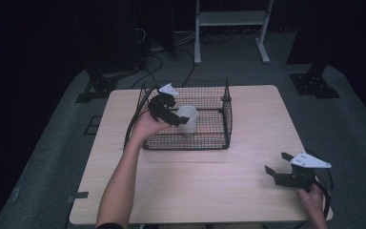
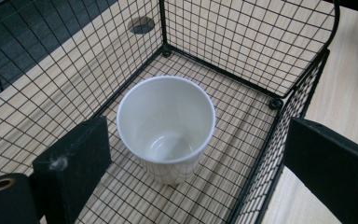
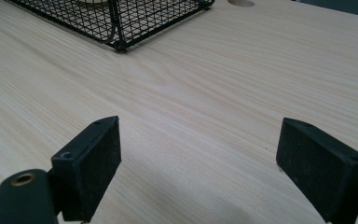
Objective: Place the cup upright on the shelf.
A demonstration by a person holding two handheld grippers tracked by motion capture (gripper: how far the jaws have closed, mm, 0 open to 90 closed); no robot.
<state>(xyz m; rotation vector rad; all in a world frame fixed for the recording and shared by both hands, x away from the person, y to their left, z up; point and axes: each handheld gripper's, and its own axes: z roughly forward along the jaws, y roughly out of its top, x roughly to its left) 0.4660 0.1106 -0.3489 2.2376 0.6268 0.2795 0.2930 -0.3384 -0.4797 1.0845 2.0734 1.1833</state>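
With the white cup [image 2: 166, 128] already set upright on the floor of the wire basket [image 1: 227, 125], the placing is judged done: the left gripper [image 1: 171, 113] is held just above it, jaws apart and empty, while the right gripper [image 1: 286, 174] is parked well clear of the basket, likewise spread wide.

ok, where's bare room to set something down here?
Bare light wooden table between black wire basket and right gripper; also right of the basket. Inside the basket, floor right of the white ceramic cup is free; left gripper crowds its left.
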